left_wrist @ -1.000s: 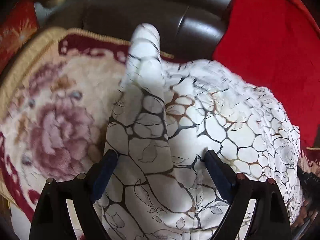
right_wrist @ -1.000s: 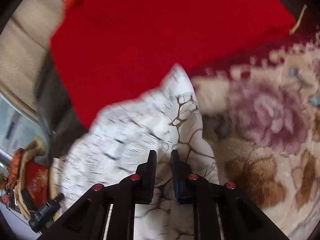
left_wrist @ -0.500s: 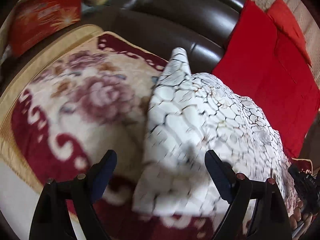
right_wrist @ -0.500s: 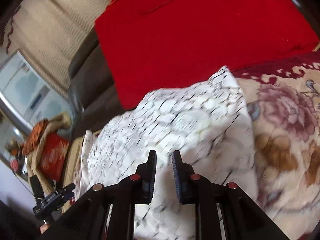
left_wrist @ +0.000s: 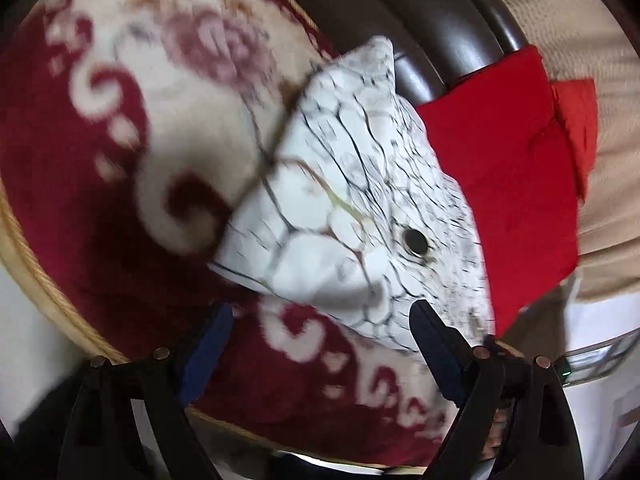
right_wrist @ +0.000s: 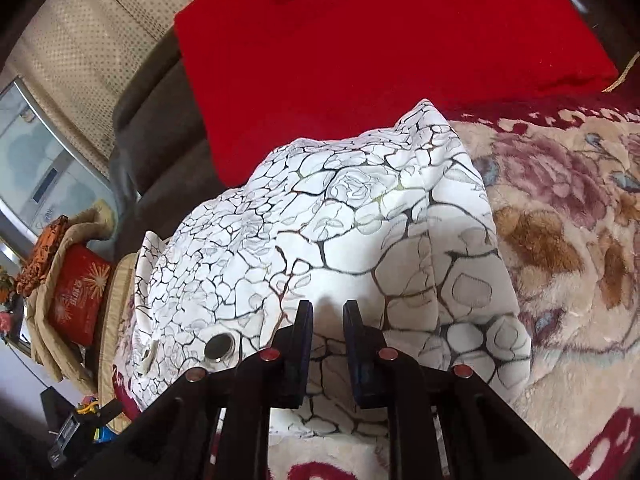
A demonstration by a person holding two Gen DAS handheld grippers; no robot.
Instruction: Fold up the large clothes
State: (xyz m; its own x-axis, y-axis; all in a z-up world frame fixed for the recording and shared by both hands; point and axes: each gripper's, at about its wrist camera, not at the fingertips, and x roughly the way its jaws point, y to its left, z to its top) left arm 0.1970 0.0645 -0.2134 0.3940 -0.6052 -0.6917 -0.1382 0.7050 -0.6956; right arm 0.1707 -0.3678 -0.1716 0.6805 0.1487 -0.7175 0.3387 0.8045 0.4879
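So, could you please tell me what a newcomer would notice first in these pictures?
Most striking is the white garment with its black crackle print, heaped in the middle on the floral blanket. Behind it lies a bright red cushion against the dark sofa. The right tongs pinch the garment's near edge, while the left tongs stand wide open just short of it.

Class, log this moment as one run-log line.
left gripper: open, empty | right gripper: shut on white patterned garment | garment on floral blanket

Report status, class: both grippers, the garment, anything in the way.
Left gripper open, empty. Right gripper shut on white patterned garment, bunched on floral blanket. Red cushion behind.
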